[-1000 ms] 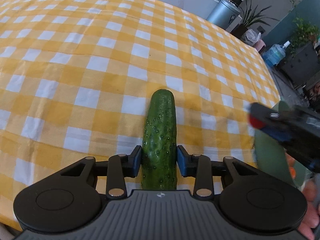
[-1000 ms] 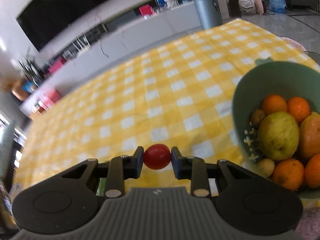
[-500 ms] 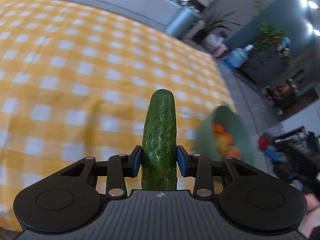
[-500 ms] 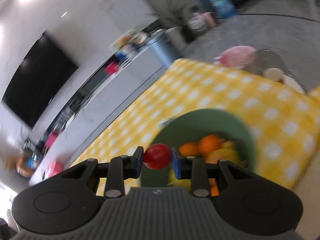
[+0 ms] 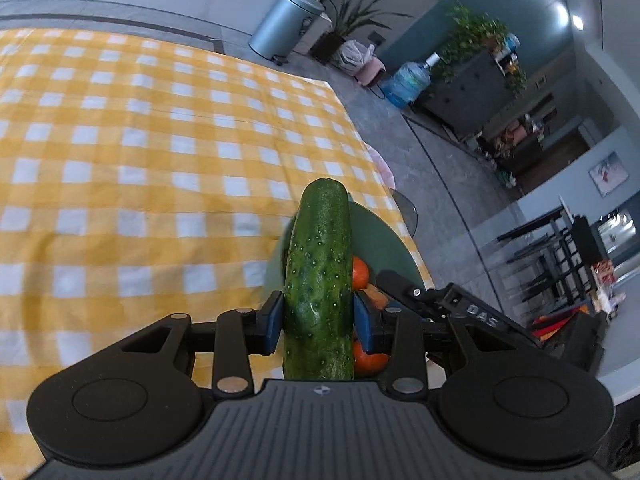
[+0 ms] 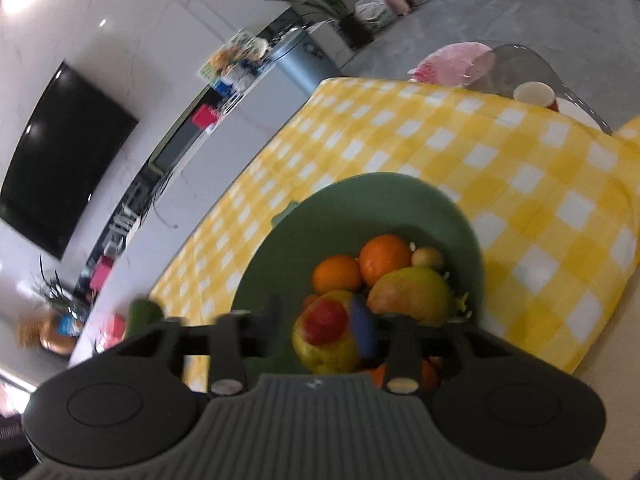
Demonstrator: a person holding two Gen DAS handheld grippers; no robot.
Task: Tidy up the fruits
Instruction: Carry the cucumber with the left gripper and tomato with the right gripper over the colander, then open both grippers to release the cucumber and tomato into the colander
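Cucumber (image 5: 318, 276) clamped upright, tomato (image 6: 326, 322) over bowl (image 6: 352, 208)

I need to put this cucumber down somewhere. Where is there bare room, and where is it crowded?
The yellow checked tablecloth is bare left of and beyond the green bowl, up to the table's far edge. The bowl itself is crowded: oranges, a mango and a tomato fill its floor, and the right tool hangs open over them.

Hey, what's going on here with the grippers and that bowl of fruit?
A person with a gripper in each hand is filling the green bowl on the yellow checked tablecloth. The right gripper has just been opening above the bowl, and the small red tomato sits between its parted fingers, over the fruit. The left gripper clamps the bumpy green cucumber, carried beside the bowl.
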